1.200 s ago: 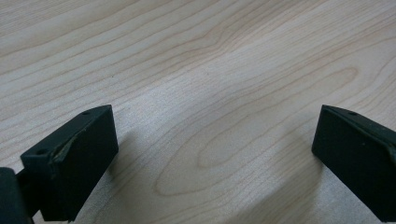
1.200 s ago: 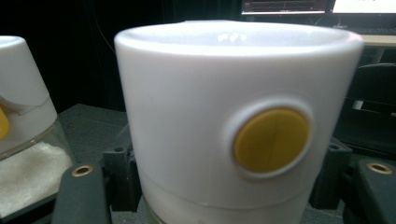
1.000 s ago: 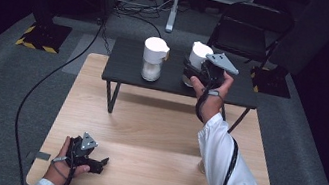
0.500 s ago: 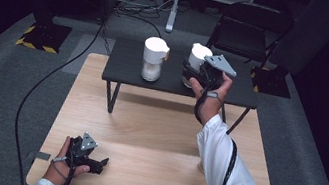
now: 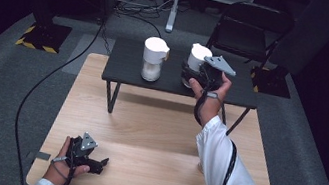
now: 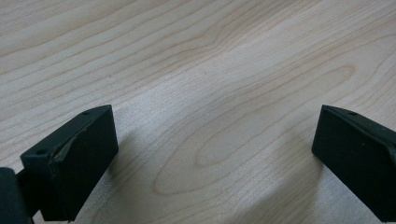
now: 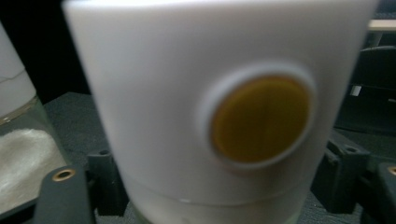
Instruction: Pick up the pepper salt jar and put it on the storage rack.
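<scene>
From the high view, the right hand-held gripper point(image 5: 195, 75) is up at the small black table point(image 5: 126, 68) past the far edge of the wooden tabletop point(image 5: 156, 131), with its jaws on either side of a white container point(image 5: 197, 57). A second white container with a clear lower half point(image 5: 153, 59) stands well apart to its left on that same black table. The right gripper view adds what the overhead can't: the container point(image 7: 205, 107) is right up against the camera, blurry, with a round amber button point(image 7: 260, 119) on its white top, and the jaws sit close beside its base. Looks like it's grasping the container, though the blur hides the actual contact. The other container point(image 7: 18, 140) shows at the left edge with white powder inside.

The left hand-held gripper point(image 5: 92, 161) rests near the front left corner of the tabletop, close to the front edge. Its own view shows the jaws spread wide, released, nothing but bare wood grain point(image 6: 210, 93) between them.

Lots of free wood between the two hands. A folding chair point(image 5: 249, 28) stands behind the black table.
</scene>
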A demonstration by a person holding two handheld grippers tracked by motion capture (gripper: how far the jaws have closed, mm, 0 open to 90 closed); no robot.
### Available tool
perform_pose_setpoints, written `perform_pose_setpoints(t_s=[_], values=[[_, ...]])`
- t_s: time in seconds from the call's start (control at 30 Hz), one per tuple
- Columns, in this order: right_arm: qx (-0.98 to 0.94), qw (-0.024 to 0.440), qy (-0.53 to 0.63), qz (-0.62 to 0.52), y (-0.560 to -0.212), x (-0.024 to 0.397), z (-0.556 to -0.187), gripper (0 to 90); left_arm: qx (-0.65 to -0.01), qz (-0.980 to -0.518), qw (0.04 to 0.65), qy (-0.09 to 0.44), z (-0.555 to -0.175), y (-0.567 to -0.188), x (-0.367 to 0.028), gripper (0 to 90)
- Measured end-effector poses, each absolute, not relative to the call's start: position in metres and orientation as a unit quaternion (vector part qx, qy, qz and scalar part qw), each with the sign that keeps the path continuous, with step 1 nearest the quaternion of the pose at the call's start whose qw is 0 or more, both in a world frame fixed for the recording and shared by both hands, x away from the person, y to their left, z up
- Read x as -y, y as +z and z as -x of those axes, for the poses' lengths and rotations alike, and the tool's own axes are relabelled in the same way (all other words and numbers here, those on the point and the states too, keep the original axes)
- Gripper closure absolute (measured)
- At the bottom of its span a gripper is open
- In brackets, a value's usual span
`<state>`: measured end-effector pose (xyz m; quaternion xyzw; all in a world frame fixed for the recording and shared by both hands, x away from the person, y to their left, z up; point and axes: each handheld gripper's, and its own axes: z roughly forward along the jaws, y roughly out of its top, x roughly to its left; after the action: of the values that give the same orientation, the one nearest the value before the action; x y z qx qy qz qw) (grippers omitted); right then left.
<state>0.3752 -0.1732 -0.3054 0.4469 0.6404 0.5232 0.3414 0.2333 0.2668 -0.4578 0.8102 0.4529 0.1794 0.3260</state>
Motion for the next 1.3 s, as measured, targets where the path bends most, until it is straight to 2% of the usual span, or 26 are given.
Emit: perform_pose_setpoints(t_s=[0.1, 0.2, 0.27, 0.57, 0.83, 1.03, 1.3], values=[[-0.642, 0.338, 0.522, -0.448, -0.306, 0.175, -0.377, 17.9, -0.453, -0.81, 0.326, 0.179, -0.233, -0.458, -0.267, 0.2], [-0.648, 0.33, 0.522, -0.446, -0.303, 0.178, -0.38, 18.8, -0.453, -0.81, 0.326, 0.178, -0.233, -0.458, -0.267, 0.2], [-0.65, 0.336, 0.517, -0.445, -0.302, 0.176, -0.38, 14.3, -0.453, -0.81, 0.326, 0.179, -0.233, -0.458, -0.267, 0.2], [-0.672, 0.335, 0.498, -0.434, -0.296, 0.179, -0.381, 5.7, -0.453, -0.811, 0.326, 0.179, -0.233, -0.458, -0.267, 0.2], [-0.686, 0.325, 0.495, -0.422, -0.293, 0.185, -0.384, 2.1, -0.453, -0.81, 0.326, 0.179, -0.233, -0.458, -0.267, 0.2], [-0.695, 0.33, 0.488, -0.412, -0.293, 0.185, -0.383, 1.8, -0.453, -0.81, 0.326, 0.179, -0.233, -0.458, -0.267, 0.2], [-0.708, 0.312, 0.493, -0.397, -0.292, 0.195, -0.385, 1.3, -0.452, -0.811, 0.326, 0.179, -0.233, -0.458, -0.267, 0.3]])
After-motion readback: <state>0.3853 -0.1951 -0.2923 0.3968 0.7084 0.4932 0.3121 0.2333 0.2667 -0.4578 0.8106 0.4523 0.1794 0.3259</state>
